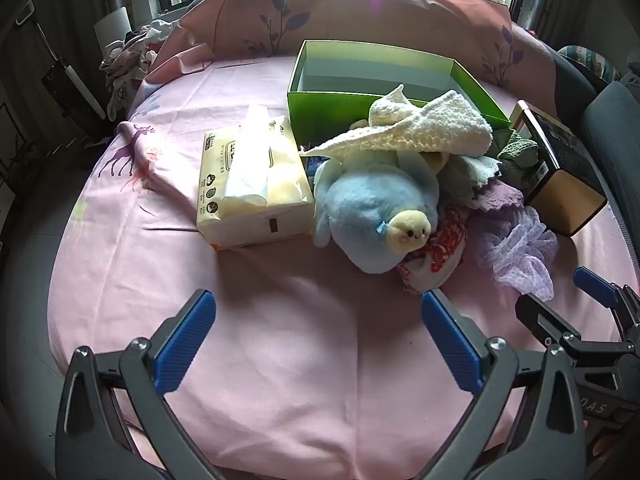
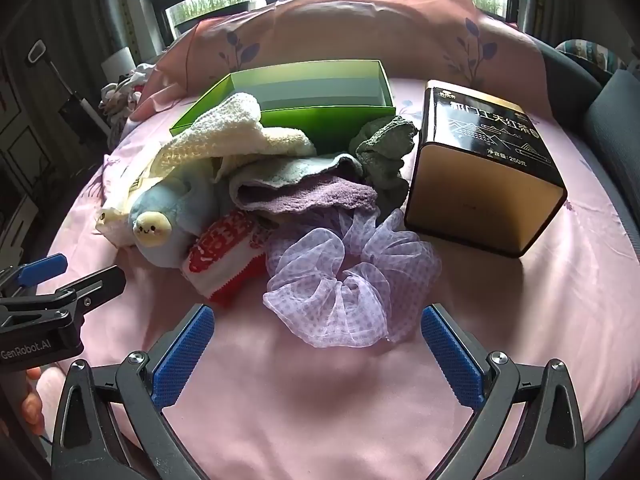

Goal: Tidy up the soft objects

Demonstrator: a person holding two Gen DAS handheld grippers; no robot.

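A pile of soft things lies on the pink bed in front of an open green box [image 1: 320,104] [image 2: 320,116]. It holds a blue plush toy [image 1: 368,208] [image 2: 168,216], a cream knitted cloth [image 1: 420,128] [image 2: 224,136], a red-and-white sock [image 2: 224,256], a purple towel [image 2: 312,200], a grey-green cloth [image 2: 384,148] and a lilac gauze scrunchie [image 2: 344,288] [image 1: 520,252]. My left gripper [image 1: 316,336] is open and empty, short of the plush. My right gripper [image 2: 316,348] is open and empty, just before the scrunchie.
A tissue pack [image 1: 252,184] lies left of the pile. A black-and-gold tin [image 2: 484,168] [image 1: 560,172] stands at its right. A pink pillow [image 1: 360,12] lines the back. Clothes [image 1: 128,56] are heaped at far left.
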